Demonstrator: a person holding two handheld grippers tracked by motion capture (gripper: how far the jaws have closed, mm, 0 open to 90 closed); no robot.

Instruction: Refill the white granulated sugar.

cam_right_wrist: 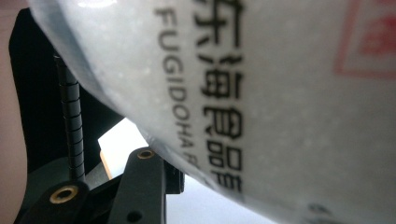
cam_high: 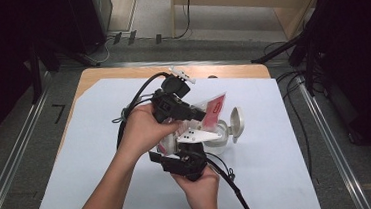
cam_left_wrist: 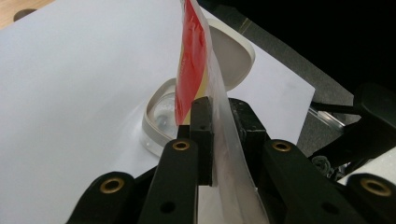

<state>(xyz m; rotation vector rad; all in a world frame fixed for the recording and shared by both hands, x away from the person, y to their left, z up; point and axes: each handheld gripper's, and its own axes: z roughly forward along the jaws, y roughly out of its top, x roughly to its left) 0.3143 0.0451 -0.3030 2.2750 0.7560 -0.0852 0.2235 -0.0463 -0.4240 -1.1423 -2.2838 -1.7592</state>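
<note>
Plainly, "FUGIDOHA" pouch (cam_right_wrist: 280, 93) clamped in left gripper (cam_left_wrist: 219, 135) and right gripper (cam_high: 190, 159).

light: even overhead, dark edges | glare: faint | blur: close bag (cam_right_wrist: 280, 93)

left claw (cam_high: 202, 114): grips a red-and-white packet (cam_high: 214, 107)
right claw (cam_high: 189, 152): at the packet's lower end
white container (cam_high: 221, 138): lid open, beneath the packet
counter (cam_high: 96, 76): covered by white sheet
</note>
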